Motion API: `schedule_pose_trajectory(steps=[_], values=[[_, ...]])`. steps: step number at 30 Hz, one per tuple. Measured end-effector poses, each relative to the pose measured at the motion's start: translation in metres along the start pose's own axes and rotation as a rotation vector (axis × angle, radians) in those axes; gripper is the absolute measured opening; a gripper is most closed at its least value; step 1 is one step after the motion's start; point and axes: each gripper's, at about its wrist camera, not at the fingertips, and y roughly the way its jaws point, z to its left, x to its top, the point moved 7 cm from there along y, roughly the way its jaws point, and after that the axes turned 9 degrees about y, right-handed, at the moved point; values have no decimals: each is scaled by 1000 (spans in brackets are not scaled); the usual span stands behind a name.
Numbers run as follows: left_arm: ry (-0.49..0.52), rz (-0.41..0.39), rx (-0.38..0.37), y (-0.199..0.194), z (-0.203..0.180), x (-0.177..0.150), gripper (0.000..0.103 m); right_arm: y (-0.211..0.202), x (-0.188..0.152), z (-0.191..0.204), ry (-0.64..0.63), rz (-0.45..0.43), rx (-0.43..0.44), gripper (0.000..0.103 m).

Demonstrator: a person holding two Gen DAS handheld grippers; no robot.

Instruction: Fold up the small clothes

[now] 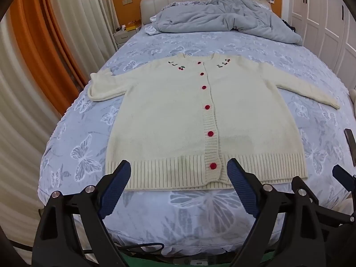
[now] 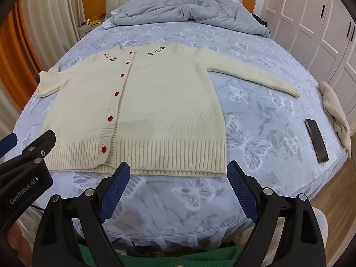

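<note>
From the left wrist, the cream cardigan (image 1: 195, 120) lies flat and buttoned on the bed (image 1: 89, 115), collar toward the headboard and ribbed hem (image 1: 178, 173) nearest the camera, so its long axis runs straight away from the fingers. The left gripper (image 1: 179, 173) hangs just short of that hem with its fingers spread wide and nothing between them; the row of red buttons (image 1: 210, 133) falls slightly right of its centre line. The left sleeve (image 1: 104, 86) is bunched and short-looking out to the side, while the right sleeve (image 1: 307, 91) stretches out long. From the right wrist, the same cardigan sits ahead and somewhat to the left, its right hem corner (image 2: 220, 169) lying close to the gap of the right gripper (image 2: 179, 172), whose fingers are likewise spread and hold nothing. The left gripper's body shows at this view's left edge, near the opposite hem corner. A phone (image 2: 316, 140) and a pale cloth (image 2: 336, 111) lie well apart to the right, and a rumpled grey duvet (image 2: 189, 9) is heaped beyond the collar. Judging by this, each gripper is nearer its own side, and a first fold would likely mean reaching forward past the hem toward a sleeve.
</note>
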Motion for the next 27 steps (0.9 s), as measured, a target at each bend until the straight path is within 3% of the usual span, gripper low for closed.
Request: schedule_pose_trajectory(steps=[27], values=[[33, 3, 24, 7, -7, 2, 86, 4, 6, -11, 25, 13, 1, 87]])
